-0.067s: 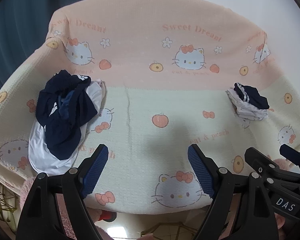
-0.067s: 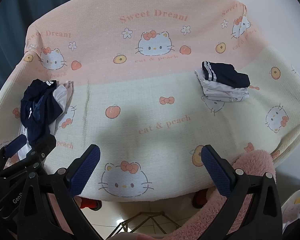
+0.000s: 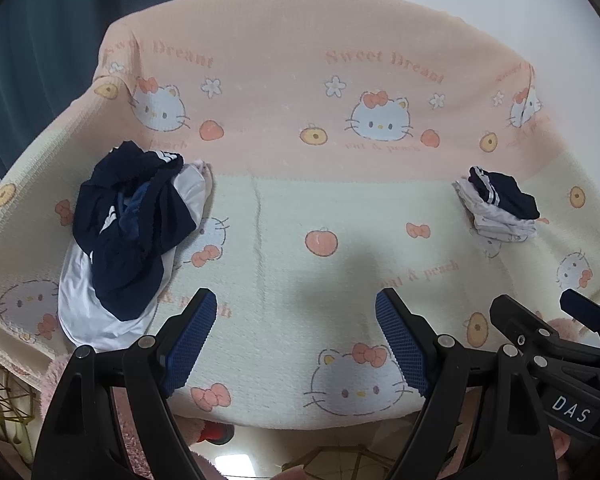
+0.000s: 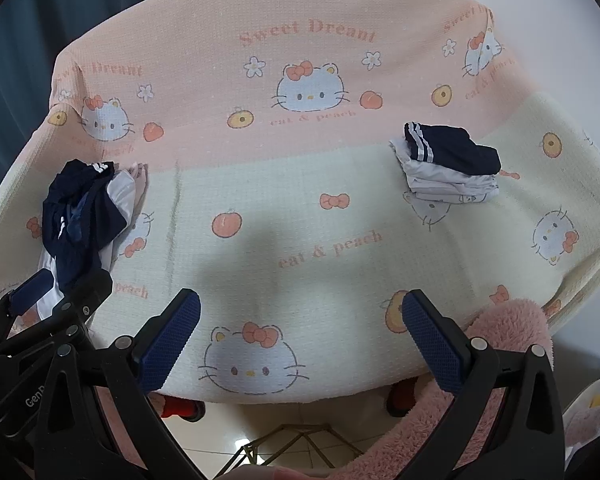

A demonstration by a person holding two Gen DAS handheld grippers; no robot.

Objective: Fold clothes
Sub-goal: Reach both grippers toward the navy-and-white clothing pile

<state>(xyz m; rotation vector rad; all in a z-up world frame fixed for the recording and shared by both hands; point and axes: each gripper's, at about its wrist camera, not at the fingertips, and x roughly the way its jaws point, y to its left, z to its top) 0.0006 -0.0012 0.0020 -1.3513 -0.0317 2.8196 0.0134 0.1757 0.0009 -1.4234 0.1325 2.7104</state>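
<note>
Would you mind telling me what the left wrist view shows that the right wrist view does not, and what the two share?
Only the left wrist view shows the "DAS" label on the right gripper at its lower right, and a yellow wire basket at lower left. Only the right wrist view shows the fluffy pink fabric at lower right and the left gripper entering at lower left. Both show the cartoon-cat blanket, the unfolded navy-and-white pile, the folded stack, and open, empty jaws.
</note>
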